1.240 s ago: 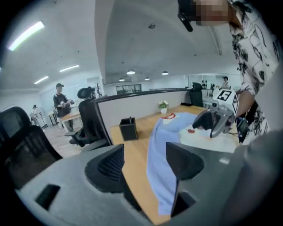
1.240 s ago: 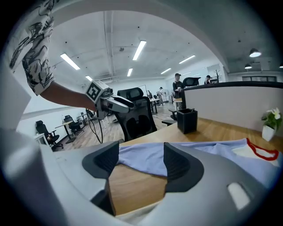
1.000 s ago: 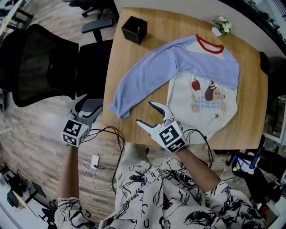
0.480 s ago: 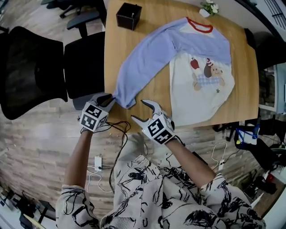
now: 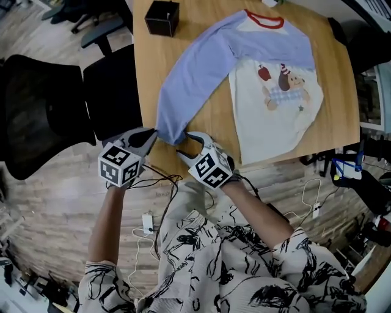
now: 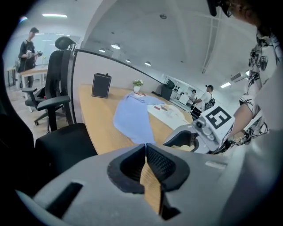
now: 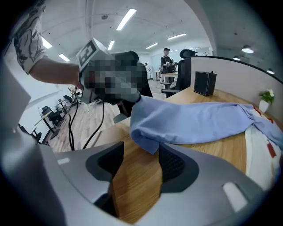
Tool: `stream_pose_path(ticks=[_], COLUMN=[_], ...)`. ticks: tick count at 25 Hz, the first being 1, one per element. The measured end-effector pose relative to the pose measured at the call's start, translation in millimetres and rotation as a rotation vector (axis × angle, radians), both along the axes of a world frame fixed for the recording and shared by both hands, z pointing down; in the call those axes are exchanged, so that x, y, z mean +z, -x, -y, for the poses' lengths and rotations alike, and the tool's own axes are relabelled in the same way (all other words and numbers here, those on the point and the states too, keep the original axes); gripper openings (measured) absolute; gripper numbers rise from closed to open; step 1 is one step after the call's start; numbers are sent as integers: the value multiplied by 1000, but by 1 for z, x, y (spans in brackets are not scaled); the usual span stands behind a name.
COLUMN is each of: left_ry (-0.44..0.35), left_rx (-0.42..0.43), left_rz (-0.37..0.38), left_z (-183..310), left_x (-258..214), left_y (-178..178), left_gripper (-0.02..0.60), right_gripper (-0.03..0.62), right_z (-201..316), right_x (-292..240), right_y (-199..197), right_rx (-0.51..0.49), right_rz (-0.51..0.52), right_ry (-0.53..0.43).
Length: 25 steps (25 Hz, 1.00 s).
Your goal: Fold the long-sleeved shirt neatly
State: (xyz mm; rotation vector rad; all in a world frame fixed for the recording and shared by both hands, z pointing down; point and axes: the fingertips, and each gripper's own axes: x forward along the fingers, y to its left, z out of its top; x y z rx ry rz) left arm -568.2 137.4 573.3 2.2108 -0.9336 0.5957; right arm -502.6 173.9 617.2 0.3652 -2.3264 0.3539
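Risk of shirt cuff (image 5: 168,131) slipping from left gripper (image 5: 153,134), clamped on just its corner at lower centre, with right gripper (image 5: 186,145) half apart, lately closing around its edge, not yet pinching.

Can't tell if my left tongs (image 5: 151,136) actually pinch the cuff (image 5: 166,131), their tips cover it. Plant (image 5: 272,2) way beyond those tongs is cropped off up top.

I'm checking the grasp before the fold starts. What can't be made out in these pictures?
- Whether the left gripper pinches the sleeve cuff: a mosaic patch covers the contact in the right gripper view, and its own jaws block it in the left gripper view.
- The other sleeve of the shirt: no view shows it.
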Motion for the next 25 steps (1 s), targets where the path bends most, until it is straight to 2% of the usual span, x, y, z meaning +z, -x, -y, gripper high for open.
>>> stream_pose_path(ticks=[3,6,8,10,14,17,20,22,25], left_ry=[2,14,12,6,2,-1,-8,-12,-19], left_rx=[3,7,17,15,-7,-5,5,9,23], left_rz=[-36,-69,-75,-77,-110,-127,-103,-77,-15], left_z=[3,5,7,10,18,23,25,25,27], left_x=[-15,-29,-40,-48,-64,-73,-74,-72,-69], left_y=[-6,-14,-18,-23,-27,-30,-31,-28,-20], left_gripper=[17,17,17,17,17,17,17,17,17], right_gripper=[256,255,242,193,189,185,143,67,18], right_z=[-1,1,1,2,2,9,11,9,9], right_x=[5,4,-2,-10,-24,-34,-45,-51,-56], right_y=[5,11,17,20,23,26,26,23,15], right_rx=[-5,34,82,121,171,249,265,259,262], right_rz=[-22,-5,37,87,163,227,255,267,277], right_ry=[-31,-33,-17,8,67,109,114,115,129])
